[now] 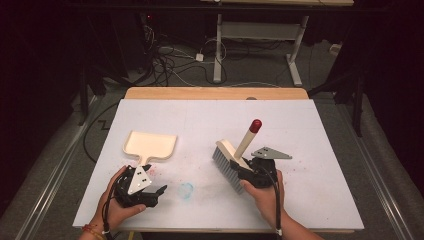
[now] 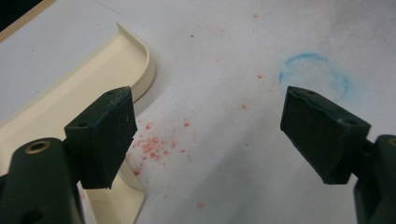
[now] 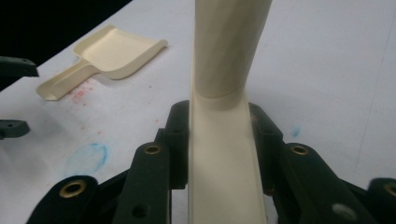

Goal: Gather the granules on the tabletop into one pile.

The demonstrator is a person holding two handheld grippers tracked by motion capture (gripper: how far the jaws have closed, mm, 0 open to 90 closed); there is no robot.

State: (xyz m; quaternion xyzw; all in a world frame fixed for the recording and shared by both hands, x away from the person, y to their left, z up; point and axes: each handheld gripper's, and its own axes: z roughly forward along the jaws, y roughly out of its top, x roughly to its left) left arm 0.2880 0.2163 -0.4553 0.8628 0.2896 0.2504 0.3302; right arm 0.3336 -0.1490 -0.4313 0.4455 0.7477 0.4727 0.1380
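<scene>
**A:** so where's the brush (image 1: 231,159) sitting rn?

**B:** it's up off the table (image 1: 310,150), to the right of the cream dustpan (image 1: 150,145) and a good way apart from it. Right gripper (image 1: 248,169) has it clamped by the cream handle, right where the handle widens into the head. In the right gripper view both black pads press flat against the handle's sides (image 3: 223,140), no gap. Handle tilts up and away, red cap (image 1: 255,125) on the far end, grey bristles hanging down to the left.

**A:** and the left one?

**B:** left gripper (image 1: 159,192) is just below the dustpan's handle end, low over the table, jaws spread wide with nothing between them. Its own view shows the left pad (image 2: 105,135) over the dustpan's edge, can't tell if it touches.

**A:** what's around the dustpan?

**B:** red crumbs (image 2: 152,144) scattered just beside its handle end, and a faint blue ring stain (image 2: 314,74) a little further right, between dustpan and brush.
</scene>
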